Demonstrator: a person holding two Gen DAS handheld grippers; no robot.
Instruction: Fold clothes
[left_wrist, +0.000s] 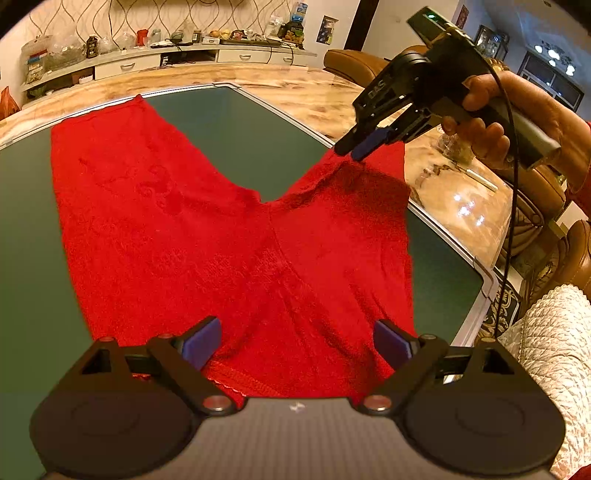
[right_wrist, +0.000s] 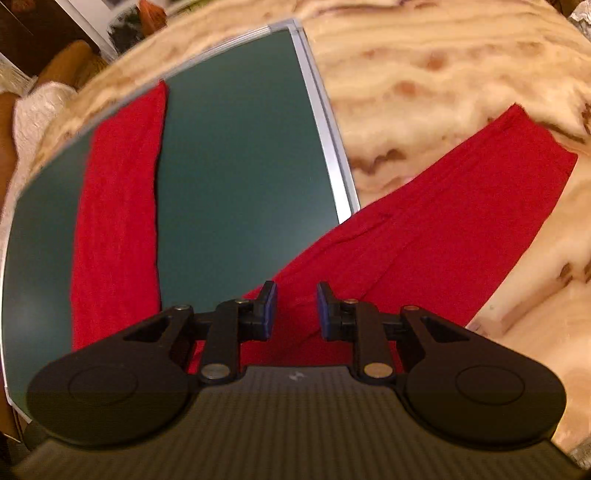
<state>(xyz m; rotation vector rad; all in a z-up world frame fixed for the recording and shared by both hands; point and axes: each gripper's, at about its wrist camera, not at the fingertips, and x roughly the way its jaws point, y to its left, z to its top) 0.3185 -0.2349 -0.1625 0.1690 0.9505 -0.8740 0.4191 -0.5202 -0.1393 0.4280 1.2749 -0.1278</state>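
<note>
1. Left gripper (left_wrist: 297, 341): jaws wide apart, nothing between the pads, hanging over the waistband end of the red trousers (left_wrist: 166, 236).
2. Right gripper (right_wrist: 296, 310): jaws narrowly parted, empty, above one trouser leg; held in a person's hand (left_wrist: 517, 110).
3. Red trousers: spread flat, legs splayed in a V; one leg on the green board (right_wrist: 240, 166), the other crossing its metal edge onto the marble-patterned table (right_wrist: 443, 74).
</note>
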